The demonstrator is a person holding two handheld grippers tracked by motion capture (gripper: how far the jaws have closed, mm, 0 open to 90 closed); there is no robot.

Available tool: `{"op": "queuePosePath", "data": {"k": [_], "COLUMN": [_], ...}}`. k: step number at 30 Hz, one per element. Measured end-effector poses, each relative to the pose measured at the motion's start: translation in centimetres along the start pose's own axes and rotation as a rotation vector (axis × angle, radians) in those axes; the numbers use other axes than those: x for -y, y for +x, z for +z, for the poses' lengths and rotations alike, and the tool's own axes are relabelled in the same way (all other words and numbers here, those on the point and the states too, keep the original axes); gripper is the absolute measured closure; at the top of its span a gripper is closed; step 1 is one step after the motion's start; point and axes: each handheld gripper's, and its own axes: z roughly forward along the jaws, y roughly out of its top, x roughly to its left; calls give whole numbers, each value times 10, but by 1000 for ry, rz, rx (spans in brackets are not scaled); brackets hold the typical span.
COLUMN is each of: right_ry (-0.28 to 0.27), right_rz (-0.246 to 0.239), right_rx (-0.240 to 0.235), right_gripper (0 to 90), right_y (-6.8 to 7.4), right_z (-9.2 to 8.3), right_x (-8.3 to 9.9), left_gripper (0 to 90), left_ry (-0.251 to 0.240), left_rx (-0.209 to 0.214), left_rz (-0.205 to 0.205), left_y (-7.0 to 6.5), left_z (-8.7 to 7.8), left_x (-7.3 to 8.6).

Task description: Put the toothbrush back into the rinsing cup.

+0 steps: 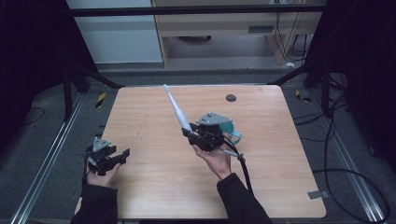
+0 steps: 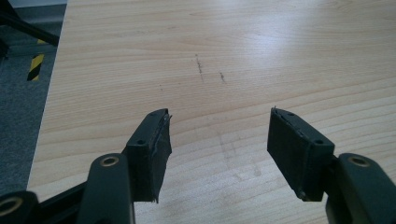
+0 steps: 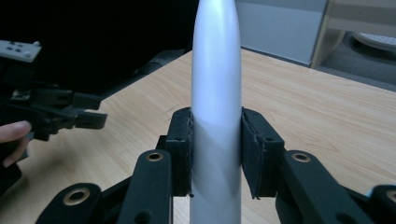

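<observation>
Pale wood grain runs across the table (image 1: 154, 186), which stands on grey carpet with a black metal frame around it, and above its middle the right gripper (image 1: 190, 132) is clamped on a white electric toothbrush (image 1: 176, 109). The step in hand looks like carrying the brush clear of the teal cup (image 1: 232, 133) just behind the hand, so the sound way is a steady lift — no twist of the wrist, since the smooth tapered handle (image 3: 216, 93) could slide between the pads (image 3: 183, 149). Both pads press its flanks squarely. The brush rises from the jaws up and away toward the far left, its slim head well above the wood. Near the table's left edge the left gripper (image 2: 217, 140) waits with jaws wide and nothing between them — only bare tabletop.
</observation>
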Motion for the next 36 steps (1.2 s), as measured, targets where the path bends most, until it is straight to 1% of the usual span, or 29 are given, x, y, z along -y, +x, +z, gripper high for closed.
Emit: {"op": "queuePosePath", "data": {"k": [4,5,6,8,10,12,14,16,21,22,24,25,26,27,28,29,30,31,33,36], "right_ry": [-27,-27,-48,-66,-85,-95,-113,-126,-132,-132,-132,-136,-136,-140,-140,-148,-148,-162,-173,-164], "right_rz": [15,15,17,20,36,41,58,65,71,71,69,69,69,68,68,79,79,88,103,93], "right_rx": [33,33,51,71,73,88,96,111,155,155,168,178,178,206,206,233,233,268,278,289], "right_gripper": [665,665,665,665,665,665,665,665,665,665,665,665,665,665,665,665,665,665,665,665], "right_y": [-12,-12,-17,-23,-29,-35,-41,-46,-58,-58,-63,-68,-68,-72,-72,-76,-76,-80,-82,-84], "right_z": [-3,-3,-5,-7,-9,-11,-14,-17,-19,-19,-18,-18,-18,-18,-18,-18,-18,-18,-16,-11], "right_x": [-1,-1,-2,-2,-3,-4,-6,-7,-5,-5,-4,-3,-3,-3,-3,-2,-2,0,1,5], "left_gripper": [390,391,391,393,395,395,397,399,400,400,400,400,401,401,401,402,402,402,402,402], "left_ry": [-7,-7,-4,-6,-10,-15,-19,-19,-24,-24,-24,-25,-25,-27,-26,-28,-28,-28,-28,-32], "left_rx": [2,2,1,0,-1,-2,-5,-3,-4,-4,-4,-5,-5,-5,-6,-6,-6,-7,-7,-7], "left_rz": [-1,-1,2,3,2,1,-2,-4,-1,-1,-1,-4,-4,-4,-2,-3,-3,-4,-3,-3], "left_y": [0,0,-1,-1,-1,-1,0,0,-1,-1,-1,-1,-1,-1,0,0,0,-1,-1,0], "left_z": [0,0,1,0,0,-1,-1,-1,-2,-2,-2,-1,-1,-2,-2,-2,-2,-1,-2,-2], "left_x": [0,0,0,0,-1,-1,-1,-1,-1,-1,-1,-1,-1,-1,-1,-1,-1,-1,-1,-1]}}
